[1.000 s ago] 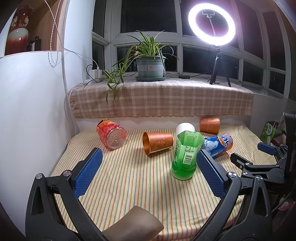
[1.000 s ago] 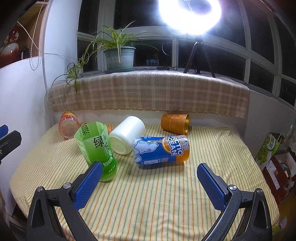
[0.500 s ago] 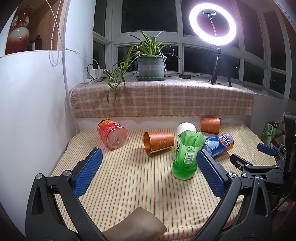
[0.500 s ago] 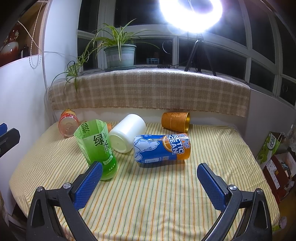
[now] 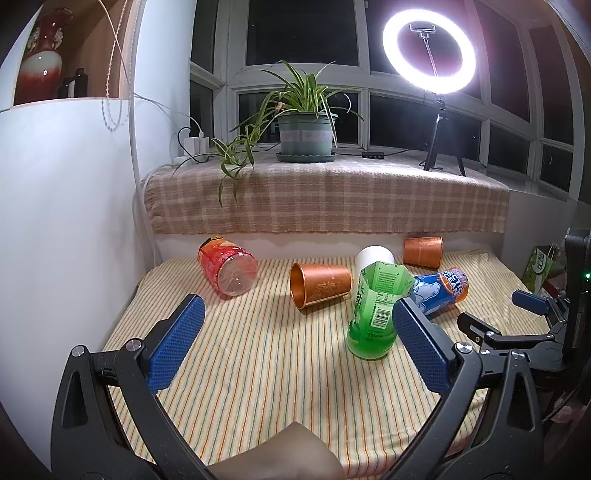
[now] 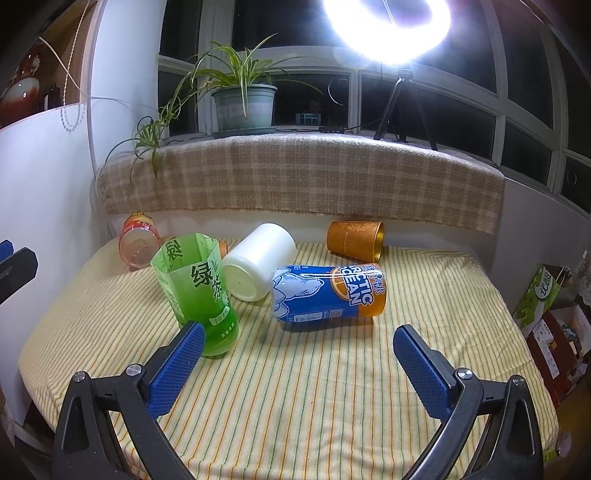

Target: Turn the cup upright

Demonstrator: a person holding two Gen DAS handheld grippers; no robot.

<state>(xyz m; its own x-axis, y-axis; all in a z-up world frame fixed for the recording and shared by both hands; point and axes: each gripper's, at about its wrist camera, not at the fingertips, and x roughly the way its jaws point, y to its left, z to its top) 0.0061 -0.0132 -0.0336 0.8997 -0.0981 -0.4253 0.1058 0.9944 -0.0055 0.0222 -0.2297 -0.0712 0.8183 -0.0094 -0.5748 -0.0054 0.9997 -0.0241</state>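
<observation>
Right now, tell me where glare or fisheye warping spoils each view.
Left wrist view: the ring light is bright but its ring shape stays readable; window frames bow at the edges. Right wrist view: the ring light blows out into white flare, and the plaid sill cover curves strongly.

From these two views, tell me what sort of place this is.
Probably a home room at night: a potted plant on the cloth-covered window ledge, and a ring light against dark windows.

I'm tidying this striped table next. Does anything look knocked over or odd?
Five cups lie on their sides: the red cup, two copper cups, the white cup and the blue cup. Only the green cup stands, leaning.
</observation>
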